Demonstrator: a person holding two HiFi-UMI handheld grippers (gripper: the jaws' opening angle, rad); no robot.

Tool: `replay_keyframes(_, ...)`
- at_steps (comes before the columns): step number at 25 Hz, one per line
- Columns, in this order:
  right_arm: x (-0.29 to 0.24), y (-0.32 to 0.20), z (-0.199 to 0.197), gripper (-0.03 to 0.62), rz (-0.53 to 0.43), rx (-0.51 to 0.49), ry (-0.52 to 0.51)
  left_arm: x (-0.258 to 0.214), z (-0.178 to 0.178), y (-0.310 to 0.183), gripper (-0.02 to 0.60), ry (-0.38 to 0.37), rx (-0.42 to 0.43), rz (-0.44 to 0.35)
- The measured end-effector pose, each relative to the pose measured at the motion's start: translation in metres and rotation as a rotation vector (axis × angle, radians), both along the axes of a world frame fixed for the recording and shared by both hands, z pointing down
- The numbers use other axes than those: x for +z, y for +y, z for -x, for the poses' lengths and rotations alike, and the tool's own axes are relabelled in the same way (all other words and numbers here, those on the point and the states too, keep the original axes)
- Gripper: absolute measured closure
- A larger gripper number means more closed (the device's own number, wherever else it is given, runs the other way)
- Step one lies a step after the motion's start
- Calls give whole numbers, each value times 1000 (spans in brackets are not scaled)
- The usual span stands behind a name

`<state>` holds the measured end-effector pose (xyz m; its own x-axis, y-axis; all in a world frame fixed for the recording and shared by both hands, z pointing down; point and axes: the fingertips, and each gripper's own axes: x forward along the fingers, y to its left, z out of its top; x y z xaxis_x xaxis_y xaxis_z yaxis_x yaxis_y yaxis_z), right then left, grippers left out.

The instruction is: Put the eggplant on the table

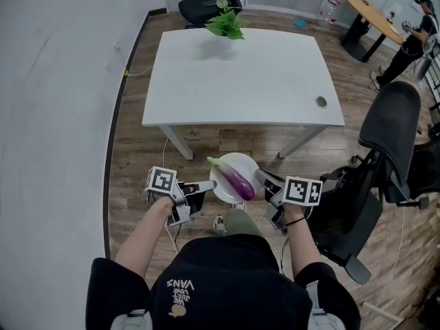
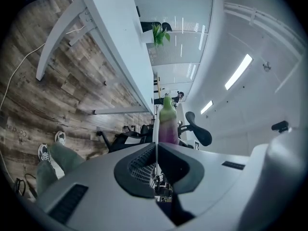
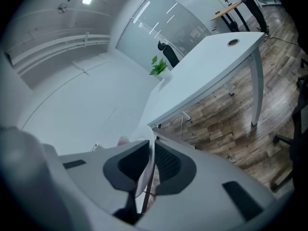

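A purple eggplant (image 1: 237, 179) with a green stem lies on a white plate (image 1: 244, 162), held in the air in front of me, short of the white table (image 1: 240, 81). My left gripper (image 1: 212, 185) is shut on the plate's left rim and my right gripper (image 1: 260, 178) is shut on its right rim. In the left gripper view the plate's rim (image 2: 155, 128) runs edge-on between the jaws, with the eggplant (image 2: 168, 124) just beyond. The right gripper view shows the plate's rim (image 3: 149, 148) pinched between the jaws and the table (image 3: 207, 76) ahead.
A potted green plant (image 1: 225, 20) stands at the table's far edge, and a round cable hole (image 1: 321, 102) sits near its right front corner. A black office chair (image 1: 385, 157) is close on my right. A person (image 1: 412, 40) stands by a wooden table (image 1: 371, 12) at far right.
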<state>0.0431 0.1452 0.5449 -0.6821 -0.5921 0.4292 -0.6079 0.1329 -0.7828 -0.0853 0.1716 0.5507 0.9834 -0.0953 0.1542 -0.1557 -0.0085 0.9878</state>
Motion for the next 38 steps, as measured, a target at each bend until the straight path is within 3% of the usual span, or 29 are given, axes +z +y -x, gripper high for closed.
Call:
replay_keyframes(6,0,-38,-4,549,5,-19,0,-3,-7,-35,561,32,-22,12)
replay_keyframes(18,-5,-128,-29,549,-13,-69,5,-7,-34,-119,561,34,-74,1)
replay_keyframes(28,4,-173,-45,549,0,-89,13,3,-51,-160,561,33,-107,4)
replay_keyframes(34,9,-198,-46,549,3,-79,15,4,-52,-186,561,37,-96,16)
replay_keyframes(38,9,-222,-41,549,-1,-54,19,10,-42,-214,561,-14,-65,-11)
